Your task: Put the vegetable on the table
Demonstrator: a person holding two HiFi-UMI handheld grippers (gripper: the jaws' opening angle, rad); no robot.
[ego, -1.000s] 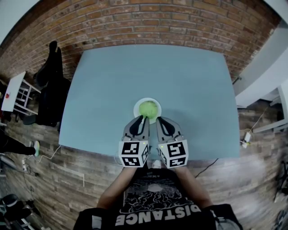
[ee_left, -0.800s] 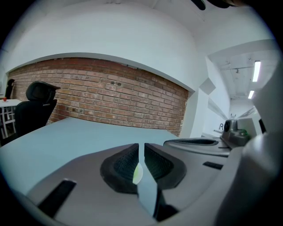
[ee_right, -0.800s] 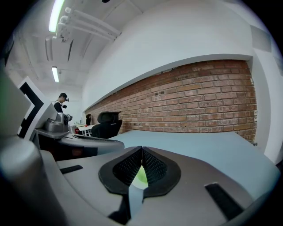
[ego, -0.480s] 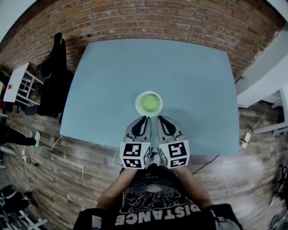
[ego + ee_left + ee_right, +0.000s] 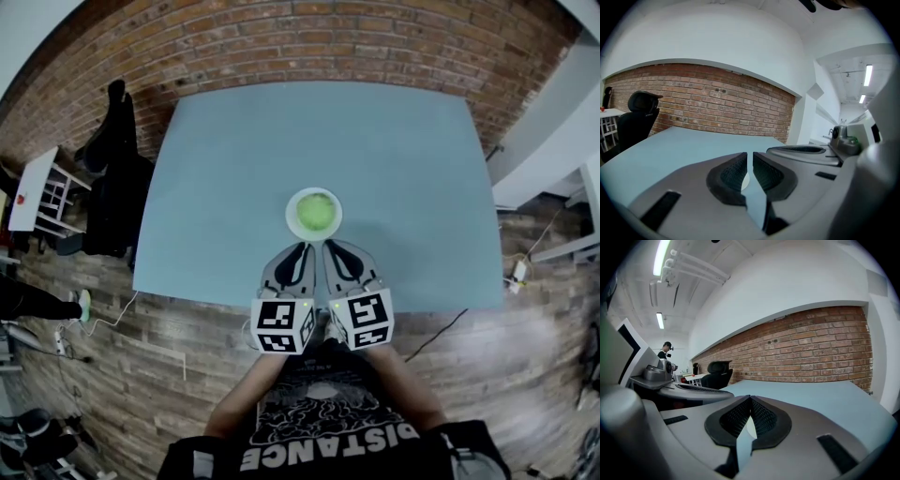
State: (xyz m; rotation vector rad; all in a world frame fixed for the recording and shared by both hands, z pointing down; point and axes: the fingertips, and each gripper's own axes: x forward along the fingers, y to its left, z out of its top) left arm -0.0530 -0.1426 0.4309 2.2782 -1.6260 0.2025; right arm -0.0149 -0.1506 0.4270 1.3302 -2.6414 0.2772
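Note:
A green leafy vegetable (image 5: pixel 315 212) lies on a small white plate (image 5: pixel 293 225) near the middle of the blue-grey table (image 5: pixel 234 169). Both grippers hover side by side just short of the plate, over the table's near edge. My left gripper (image 5: pixel 304 247) is shut and holds nothing, with only a hairline slit between its pads (image 5: pixel 733 171). My right gripper (image 5: pixel 329 247) is also shut and empty, its pads (image 5: pixel 761 417) meeting at the tips. A white sliver of the plate (image 5: pixel 745 180) shows below the left jaws, and the plate (image 5: pixel 751 427) shows likewise below the right jaws.
A black office chair (image 5: pixel 114 178) and a white shelf unit (image 5: pixel 33 192) stand left of the table on the wood floor. A brick wall (image 5: pixel 319 42) runs along the table's far side. Cables (image 5: pixel 441 333) lie on the floor near the table's front corners.
Both grippers have drawn back toward me from the plate; the left fingertip was at the plate's rim a second ago and now stands apart from it. The vegetable has not moved.

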